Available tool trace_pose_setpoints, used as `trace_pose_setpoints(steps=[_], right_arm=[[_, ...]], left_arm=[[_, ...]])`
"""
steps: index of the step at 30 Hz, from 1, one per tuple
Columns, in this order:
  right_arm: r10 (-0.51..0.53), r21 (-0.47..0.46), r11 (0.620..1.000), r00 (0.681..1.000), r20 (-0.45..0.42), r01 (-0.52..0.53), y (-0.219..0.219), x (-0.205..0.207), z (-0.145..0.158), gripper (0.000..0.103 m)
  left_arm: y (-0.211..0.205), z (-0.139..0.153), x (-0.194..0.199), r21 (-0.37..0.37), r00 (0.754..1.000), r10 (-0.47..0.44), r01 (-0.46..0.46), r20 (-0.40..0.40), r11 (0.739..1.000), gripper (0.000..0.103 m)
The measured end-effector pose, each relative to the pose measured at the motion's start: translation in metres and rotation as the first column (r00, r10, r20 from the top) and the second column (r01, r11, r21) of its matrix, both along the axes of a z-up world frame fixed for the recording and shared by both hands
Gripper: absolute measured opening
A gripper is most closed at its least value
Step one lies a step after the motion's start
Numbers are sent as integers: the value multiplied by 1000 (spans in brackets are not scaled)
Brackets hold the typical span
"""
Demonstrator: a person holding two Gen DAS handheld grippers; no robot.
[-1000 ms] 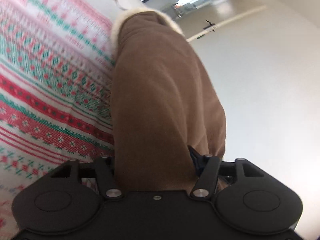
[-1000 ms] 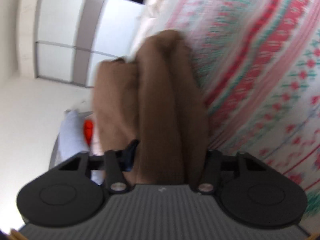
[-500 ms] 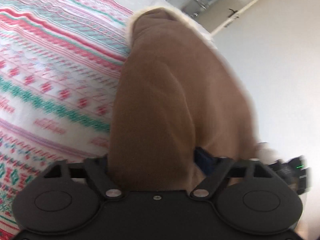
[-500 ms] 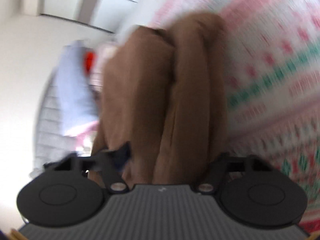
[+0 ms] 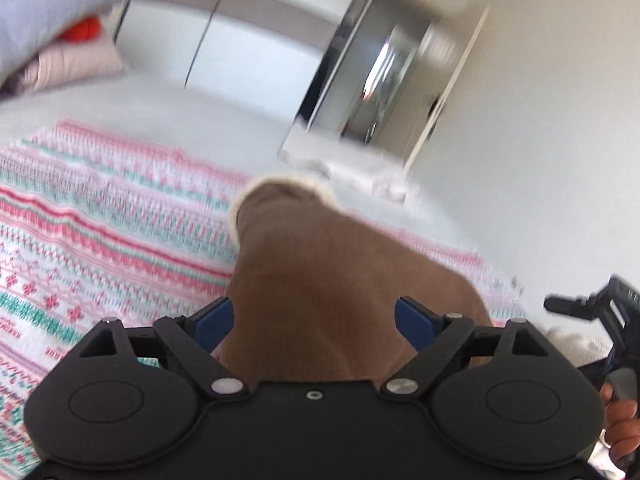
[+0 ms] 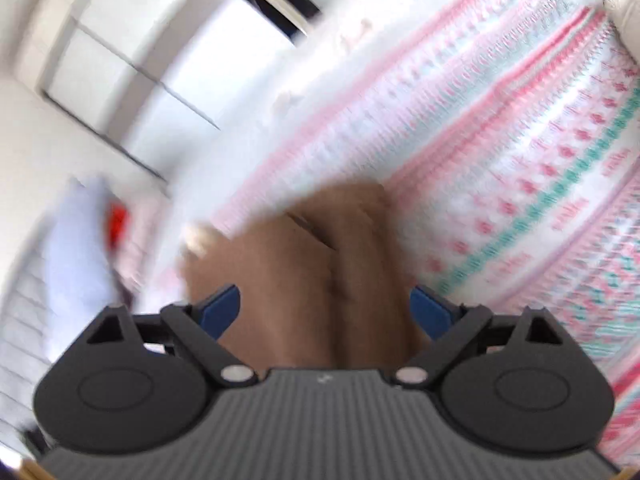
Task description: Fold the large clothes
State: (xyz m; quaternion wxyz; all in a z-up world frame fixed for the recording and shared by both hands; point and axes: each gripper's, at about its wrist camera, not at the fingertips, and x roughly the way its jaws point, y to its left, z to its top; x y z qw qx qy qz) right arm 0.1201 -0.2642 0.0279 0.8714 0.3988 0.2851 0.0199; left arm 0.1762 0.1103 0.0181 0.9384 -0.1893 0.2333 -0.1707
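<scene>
**Brown garment let go on the patterned bedspread**

Bedspread in pink, red and green knit-style bands covers the bed, and on it lies the brown garment, bunched into a thick roll with a pale fleecy edge at its far end. In the right wrist view the same brown garment shows two or three soft folds running lengthwise, lying against the bedspread, which fills the right side of that blurred picture.

Left gripper has its jaws spreading apart; the blue pads stand on either side of the brown cloth, which bulges up between them, and the right pad shows a clear gap to the fabric. On the left the cloth sits just beside the pad; I cannot tell whether it touches. Right gripper is likewise opening, its blue pads set wide with the garment lying between them and not pinched.

At the right edge of the left wrist view, a hand holds part of the other black tool. Farther off, a pile of bedding in pale blue and pink with something red sits at the head of the bed, a white wardrobe stands behind, and a mirrored door reflects light.
</scene>
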Motion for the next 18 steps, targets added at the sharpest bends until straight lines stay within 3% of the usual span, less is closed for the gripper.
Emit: trace_pose_setpoints(steps=[2, 5, 7, 8, 9, 11, 15, 16, 18], right_arm=[[77, 40, 996, 995, 56, -80, 4, 12, -9, 93], [67, 15, 998, 997, -29, -67, 13, 31, -33, 85], [53, -24, 998, 996, -73, -55, 18, 41, -48, 66], [63, -4, 998, 996, -66, -63, 17, 45, -55, 44], [77, 32, 997, 996, -38, -76, 15, 49, -55, 28], [96, 72, 992, 993, 71, -101, 19, 43, -46, 14], [93, 11, 995, 968, 232, -98, 15, 29, -20, 11], [99, 10, 995, 964, 247, -104, 5, 29, -19, 11], [67, 61, 995, 982, 178, -79, -18, 40, -38, 12]], left_arm=[[1, -2, 5, -11, 998, 55, -55, 22, 998, 87], [1, -3, 17, -74, 997, 68, -65, 31, 995, 87], [-1, -3, 23, -94, 998, 52, -48, 35, 994, 87], [-2, -3, 26, -91, 998, 49, -46, 41, 995, 87], [-4, -3, 23, -85, 998, 47, -43, 49, 996, 87], [-9, 0, 26, -82, 998, 11, -5, 68, 997, 85], [-20, 13, 21, -77, 985, -111, 122, 133, 990, 85], [-24, 14, 22, -70, 981, -146, 156, 130, 985, 85], [-36, 8, 29, -62, 973, -213, 219, 89, 974, 85]])
